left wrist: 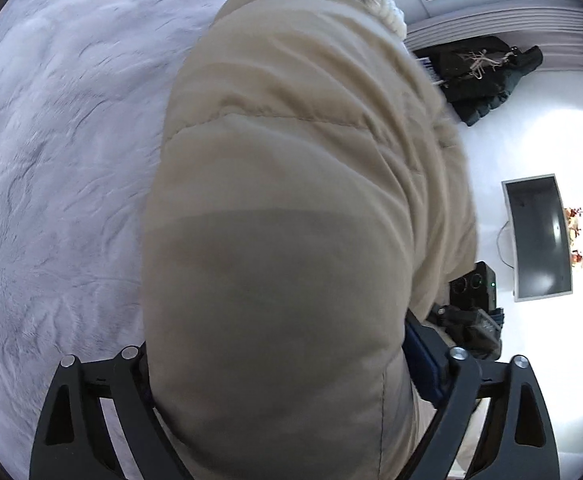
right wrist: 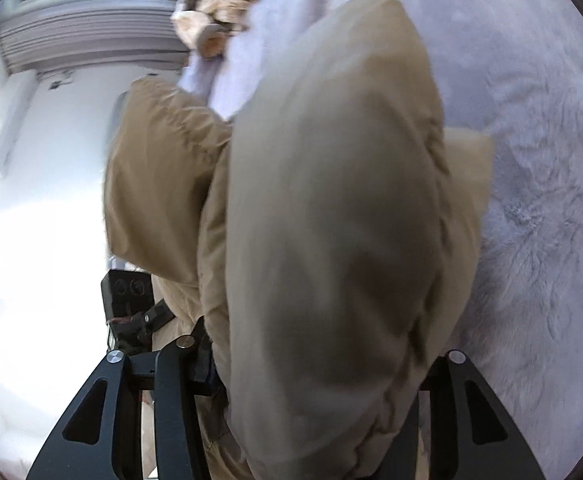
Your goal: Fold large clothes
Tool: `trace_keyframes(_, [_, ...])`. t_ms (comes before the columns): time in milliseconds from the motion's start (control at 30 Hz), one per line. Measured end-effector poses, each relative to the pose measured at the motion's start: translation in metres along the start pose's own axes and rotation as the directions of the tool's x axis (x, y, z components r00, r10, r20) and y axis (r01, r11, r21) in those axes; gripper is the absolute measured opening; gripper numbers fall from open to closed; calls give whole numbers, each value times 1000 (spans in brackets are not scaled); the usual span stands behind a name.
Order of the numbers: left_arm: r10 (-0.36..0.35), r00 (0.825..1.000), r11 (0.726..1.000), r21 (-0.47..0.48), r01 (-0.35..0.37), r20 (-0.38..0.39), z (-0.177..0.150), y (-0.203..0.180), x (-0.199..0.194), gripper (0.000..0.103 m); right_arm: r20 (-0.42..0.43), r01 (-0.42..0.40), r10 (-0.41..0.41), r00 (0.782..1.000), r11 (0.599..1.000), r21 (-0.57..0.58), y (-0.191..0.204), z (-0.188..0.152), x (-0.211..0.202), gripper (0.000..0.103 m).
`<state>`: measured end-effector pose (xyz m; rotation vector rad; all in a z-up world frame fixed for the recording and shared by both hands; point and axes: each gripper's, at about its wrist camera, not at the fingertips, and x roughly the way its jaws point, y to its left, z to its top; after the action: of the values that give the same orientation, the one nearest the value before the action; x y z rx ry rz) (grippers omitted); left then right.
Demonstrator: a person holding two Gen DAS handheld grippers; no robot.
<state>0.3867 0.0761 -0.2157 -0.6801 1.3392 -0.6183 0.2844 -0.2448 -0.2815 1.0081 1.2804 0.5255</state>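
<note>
Holding the tan puffer jacket (left wrist: pixel 291 184) up over the lilac fleece bed cover (left wrist: pixel 59 152): left gripper (left wrist: pixel 287 412) and right gripper (right wrist: pixel 315 400) each have fingers clamped on a padded edge. Likely lifted so the bulk hangs straight before laying a fold. Fabric hides the fingertips.

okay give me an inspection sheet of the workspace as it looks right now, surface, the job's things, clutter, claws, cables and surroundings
Surface: lilac plush blanket, rumpled.
Job's things: tan puffer jacket, bulging between both claws and filling both views.
Clutter: cream knit bundle past the jacket; black jacket with hangers on the white floor.
Claws: left claw and right claw each hold jacket fabric; fingertips hidden.
Cables: thin cable beside the monitor.
Surroundings: monitor, black equipment, grey curtain, window above.
</note>
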Motion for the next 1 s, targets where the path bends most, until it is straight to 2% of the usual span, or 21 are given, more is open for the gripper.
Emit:
trace_keyframes(100, [23,1000,1000,-13,-23,2,-3,-2,-2,95,6,9,-10,1000,999,41,-11,2,-8,65])
trace_keyframes(167, [71,997,997,-4,-71,16,-4,-12,-10,95,7,28,-28,1000,999,43,-15,-5,-19,66])
trace_keyframes(233, [125,991,992,14,-126,42,-6,-29,-22,95,8,77,-77,997,997,29,-13,-18,-41,66])
trace_keyframes(267, [144,988,989,25,-145,55,-4,-28,-30,95,24,167,-167,986,986,-3,-4,-28,-60,66])
trace_keyframes(333, [193,976,979,52,-199,98,-12,-37,-48,95,32,199,-199,979,980,-17,0,-31,-75,66])
trace_keyframes(367, [204,972,976,56,-212,114,-15,-36,-57,95,54,246,-244,968,968,-40,6,-39,-91,65])
trace_keyframes(400, [211,969,974,56,-219,127,-16,-34,-64,95,69,266,-262,963,963,-50,7,-44,-107,63])
trace_keyframes(467, [235,960,968,57,-246,152,-23,-36,-78,95,104,300,-292,951,951,-78,18,-60,-127,44])
trace_keyframes(500, [249,955,963,59,-261,162,-28,-37,-83,95,117,306,-295,948,948,-89,23,-69,-136,41])
trace_keyframes(533, [268,948,958,60,-282,172,-35,-41,-85,95,134,303,-288,948,947,-110,30,-79,-157,35])
trace_keyframes(567, [285,941,951,66,-301,180,-42,-50,-88,95,134,303,-288,948,947,-110,30,-79,-157,28])
trace_keyframes(667, [318,925,939,68,-338,208,-61,-52,-95,95,146,304,-281,949,938,-169,66,-88,-153,26])
trace_keyframes(733, [328,920,935,65,-348,216,-75,-60,-95,95,153,310,-281,947,924,-223,95,-91,-139,26])
trace_keyframes(800, [338,920,931,69,-357,197,-94,-49,-91,95,154,337,-304,940,900,-276,122,-95,-124,26])
trace_keyframes(867, [359,918,924,76,-375,168,-104,-38,-75,95,153,412,-383,911,851,-325,139,-102,-96,25])
trace_keyframes(900, [360,919,924,75,-375,161,-109,-35,-72,95,149,494,-472,869,807,-325,128,-112,-82,23])
trace_keyframes(933, [359,921,925,71,-373,154,-112,-31,-66,95,149,494,-472,869,807,-325,128,-112,-82,20])
trace_keyframes(967, [354,924,928,69,-366,143,-116,-25,-61,95,148,551,-533,833,773,-315,112,-116,-73,17])
trace_keyframes(1000, [350,928,930,72,-360,128,-121,-21,-56,95,131,581,-570,811,759,-295,96,-121,-68,15])
